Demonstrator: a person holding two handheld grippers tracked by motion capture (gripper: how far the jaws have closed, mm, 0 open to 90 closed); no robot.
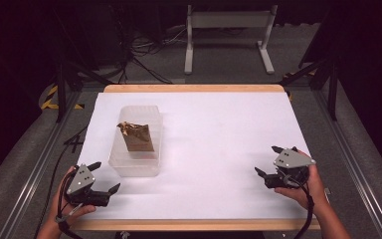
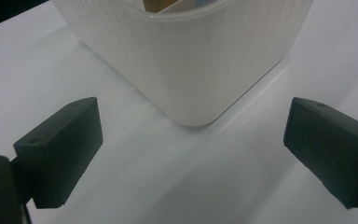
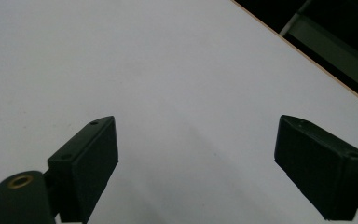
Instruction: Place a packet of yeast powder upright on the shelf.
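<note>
I see the translucent plastic bin [image 1: 135,164] on the left half of the white table [image 1: 219,129], nearer my left side than the middle. Its long axis runs from the near edge toward the far edge, leaning slightly right at the far end. Inside it lies a brown paper bag [image 1: 138,137], its length following the bin's, with the crumpled, torn mouth pointing to the far left and the flat square end toward me.

From the left gripper view, the near corner of the bin [image 2: 191,60] faces me, ribbed and milky. The top of that picture cuts off the rim, so I catch just a sliver of tan and something bluish inside; I cannot say what the bluish part is. Through the wall, the bag's lower part is too clouded to make out.

My left gripper [image 1: 103,177] sits near the table's front-left corner, just beside the bin's near end but apart from it, jaws spread wide and holding nothing, aimed toward that corner. My right gripper [image 1: 269,160] rests at the front right, well apart from the bin, jaws likewise spread and empty, with bare white tabletop between them and the table's far wooden edge [image 3: 307,60] beyond.
</note>
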